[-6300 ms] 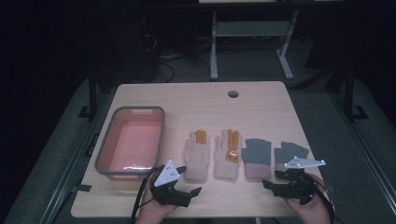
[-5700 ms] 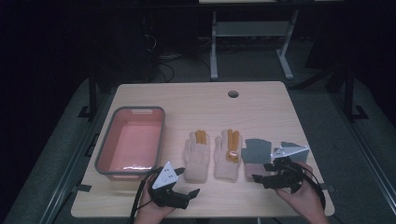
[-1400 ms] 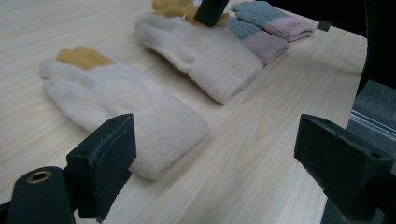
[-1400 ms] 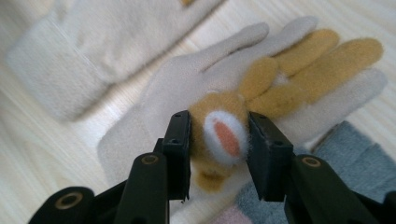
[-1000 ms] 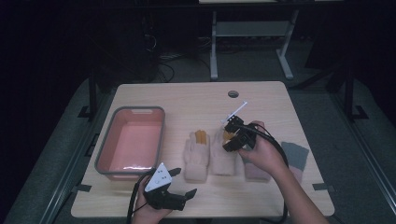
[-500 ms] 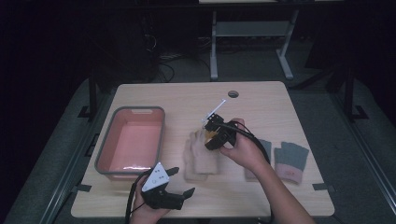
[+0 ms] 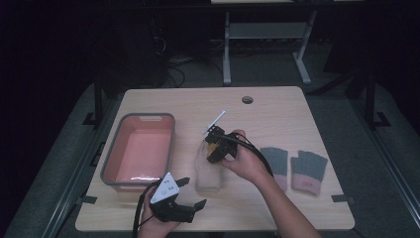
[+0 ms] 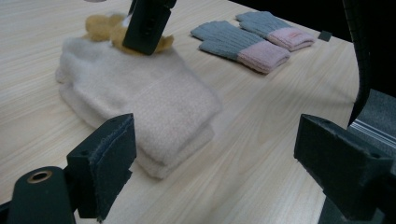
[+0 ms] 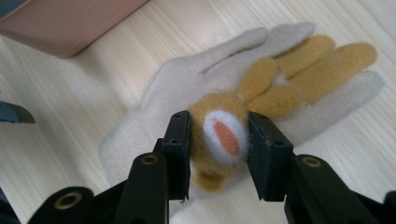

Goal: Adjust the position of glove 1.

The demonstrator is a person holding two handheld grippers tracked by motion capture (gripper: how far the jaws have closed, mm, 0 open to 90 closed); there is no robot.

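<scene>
Comparing with the earliest picture, the two cream gloves no longer lie side by side near the front of the table: one now lies on top of the other, as a small stack left of the middle. The right gripper stood at the right front edge at that time; now it is over the stack, and the grey gloves, which it covered before, lie free at the right. In the last half second this gripper went a little more to the left, toward the pink tray.

The jaws of the right gripper are partly closed and they press from both sides on the orange part of the upper cream glove, a soft lump with a white and orange patch. The lower cream glove lies flat under it, with its fingers spread on the wood.

The left gripper rests at the front edge of the table, its jaws wide apart with nothing between them. From its view the stack of gloves lies just in front.

The right forearm reaches across the table from the lower right, with the hand bent down over the stack.
</scene>
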